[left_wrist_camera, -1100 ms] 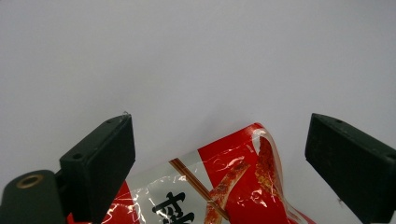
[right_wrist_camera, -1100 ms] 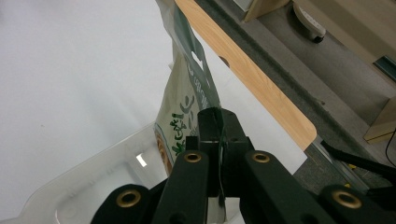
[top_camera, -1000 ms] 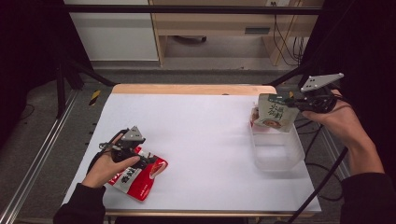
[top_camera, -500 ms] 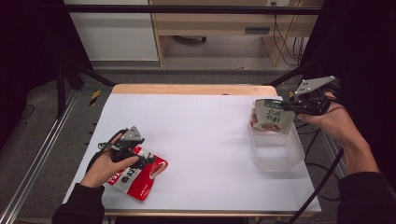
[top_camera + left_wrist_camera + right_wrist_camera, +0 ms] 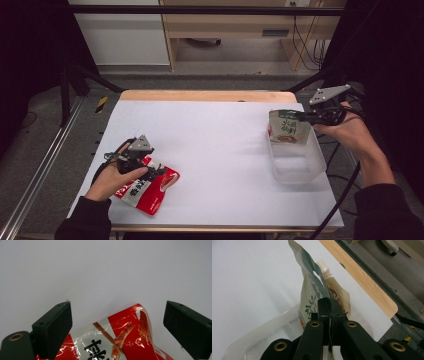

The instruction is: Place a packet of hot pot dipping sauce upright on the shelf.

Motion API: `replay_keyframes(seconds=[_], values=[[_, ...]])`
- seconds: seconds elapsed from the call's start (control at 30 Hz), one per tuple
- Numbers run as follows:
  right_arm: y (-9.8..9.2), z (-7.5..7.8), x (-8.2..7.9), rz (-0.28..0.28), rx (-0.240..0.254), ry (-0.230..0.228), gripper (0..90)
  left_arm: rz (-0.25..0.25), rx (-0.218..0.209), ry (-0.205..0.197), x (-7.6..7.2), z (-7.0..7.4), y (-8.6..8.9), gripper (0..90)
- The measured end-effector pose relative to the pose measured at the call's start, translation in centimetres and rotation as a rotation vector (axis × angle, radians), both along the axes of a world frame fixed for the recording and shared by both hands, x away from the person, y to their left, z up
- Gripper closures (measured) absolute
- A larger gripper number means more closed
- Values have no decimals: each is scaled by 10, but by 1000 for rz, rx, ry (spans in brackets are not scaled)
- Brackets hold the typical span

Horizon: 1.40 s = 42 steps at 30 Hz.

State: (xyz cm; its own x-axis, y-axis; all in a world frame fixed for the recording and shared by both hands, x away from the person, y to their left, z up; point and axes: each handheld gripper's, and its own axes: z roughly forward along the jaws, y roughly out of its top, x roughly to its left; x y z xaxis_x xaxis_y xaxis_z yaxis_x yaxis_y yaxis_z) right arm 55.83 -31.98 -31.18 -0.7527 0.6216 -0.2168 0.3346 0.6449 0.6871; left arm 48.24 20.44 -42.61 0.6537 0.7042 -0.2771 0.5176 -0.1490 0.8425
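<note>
black sleeves (image 5: 85, 220), black jaws, brass screws

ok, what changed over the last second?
The right gripper, shut on the green-topped pouch, has lowered it from above the clear tub down into the tub's far end. Nothing was let go. The left gripper stayed put, fingers open over the red packet on the table.

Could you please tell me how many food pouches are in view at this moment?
3: a green pouch pinched by the right gripper over the clear tub, a spouted pouch behind it, and a red pouch under the left gripper.
</note>
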Motion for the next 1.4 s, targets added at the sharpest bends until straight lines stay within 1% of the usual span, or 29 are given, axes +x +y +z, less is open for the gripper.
replay_keyframes(seconds=[0.07, 0.1, 0.13, 0.33, 0.73, 0.87, 1.1, 1.27, 1.4], values=[[0, -4, 0, -3, -2, 6, 900, 0, 0, 0, 0, 0, 0, 87], [0, -5, 0, -7, 8, 13, 900, 1, 1, 0, 0, 0, 1, 87], [-1, -6, 0, -10, 5, 10, 900, 1, 1, -1, 0, 0, 1, 87], [-4, -9, 0, -15, 21, 13, 900, 2, 5, 6, 0, -1, 1, 92], [-2, -17, 2, -20, 23, 30, 900, 3, 6, 6, 1, -1, 2, 90], [-4, -17, 2, -20, 34, 30, 899, 1, 16, 9, 1, -2, 3, 89], [-14, -22, 1, -46, 51, 45, 886, 4, 12, 9, 1, -2, 2, 87], [-22, -26, -3, -72, 49, 54, 871, 4, 15, 10, 1, -2, 3, 87], [-25, -28, -6, -80, 57, 48, 828, 7, 12, 10, 1, -2, 2, 87]])
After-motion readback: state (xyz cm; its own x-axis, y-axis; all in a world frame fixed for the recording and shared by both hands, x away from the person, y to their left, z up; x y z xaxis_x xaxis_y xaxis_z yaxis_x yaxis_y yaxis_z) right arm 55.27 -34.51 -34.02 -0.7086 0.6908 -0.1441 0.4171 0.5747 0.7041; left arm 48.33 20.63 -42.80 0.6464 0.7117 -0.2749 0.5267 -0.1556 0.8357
